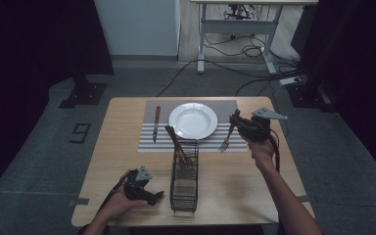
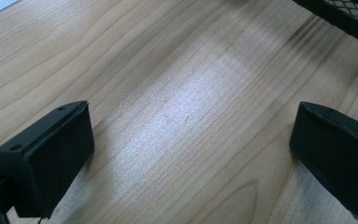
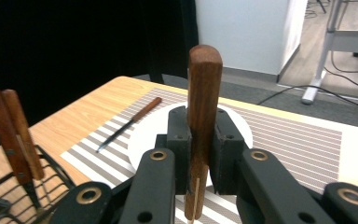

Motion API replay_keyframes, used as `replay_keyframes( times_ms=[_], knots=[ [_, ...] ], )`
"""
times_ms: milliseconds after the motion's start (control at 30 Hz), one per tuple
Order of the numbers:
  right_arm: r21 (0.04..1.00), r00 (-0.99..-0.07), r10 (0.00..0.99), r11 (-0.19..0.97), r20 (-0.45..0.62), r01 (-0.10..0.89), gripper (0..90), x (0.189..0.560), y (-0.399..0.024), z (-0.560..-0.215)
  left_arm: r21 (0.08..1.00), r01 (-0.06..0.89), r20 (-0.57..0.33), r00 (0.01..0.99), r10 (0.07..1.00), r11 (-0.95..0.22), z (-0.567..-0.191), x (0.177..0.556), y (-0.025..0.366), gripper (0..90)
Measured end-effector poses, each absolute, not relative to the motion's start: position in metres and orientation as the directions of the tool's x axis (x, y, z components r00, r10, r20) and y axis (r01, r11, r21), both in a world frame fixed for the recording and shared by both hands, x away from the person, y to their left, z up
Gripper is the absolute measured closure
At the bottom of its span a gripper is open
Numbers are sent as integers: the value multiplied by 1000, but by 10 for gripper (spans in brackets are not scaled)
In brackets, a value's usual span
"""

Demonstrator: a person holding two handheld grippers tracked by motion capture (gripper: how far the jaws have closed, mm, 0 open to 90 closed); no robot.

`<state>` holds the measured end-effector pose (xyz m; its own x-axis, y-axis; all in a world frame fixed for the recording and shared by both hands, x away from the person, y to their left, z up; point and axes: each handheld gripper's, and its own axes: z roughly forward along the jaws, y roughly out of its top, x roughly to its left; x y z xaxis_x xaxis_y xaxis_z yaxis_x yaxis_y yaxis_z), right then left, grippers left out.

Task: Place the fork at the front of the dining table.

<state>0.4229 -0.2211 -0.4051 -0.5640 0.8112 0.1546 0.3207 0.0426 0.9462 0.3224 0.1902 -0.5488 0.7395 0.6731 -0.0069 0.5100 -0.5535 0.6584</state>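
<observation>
My right gripper [image 1: 236, 121] hovers above the placemat's right part, just right of the white plate [image 1: 193, 120]. It is shut on the wooden handle of a fork [image 1: 227, 136], whose tines hang down toward the mat. In the right gripper view the brown handle [image 3: 204, 88] stands upright, pinched between the two black pads of the gripper [image 3: 200, 140]. My left gripper [image 1: 157, 195] rests low at the table's front, just left of the wire basket [image 1: 184, 188]. Its jaws [image 2: 193, 126] stand wide apart over bare wood, with nothing between them.
A striped placemat [image 1: 225, 108] lies under the plate, with a wooden-handled knife [image 1: 156, 123] on its left part. The black wire basket holds more wooden-handled cutlery [image 1: 176, 143], leaning up and back. A corner of the basket [image 2: 345, 21] sits close to the left gripper.
</observation>
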Motion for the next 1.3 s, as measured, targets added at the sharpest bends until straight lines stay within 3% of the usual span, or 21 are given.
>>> replay_keyframes(
  times_ms=[1300],
  knots=[
    [911, -433, 899, 119, 70, 394, 806, 456, -232, -442, 658, 509, -7, 741, 671, -555, -549, 323, 190, 0]
  ],
)
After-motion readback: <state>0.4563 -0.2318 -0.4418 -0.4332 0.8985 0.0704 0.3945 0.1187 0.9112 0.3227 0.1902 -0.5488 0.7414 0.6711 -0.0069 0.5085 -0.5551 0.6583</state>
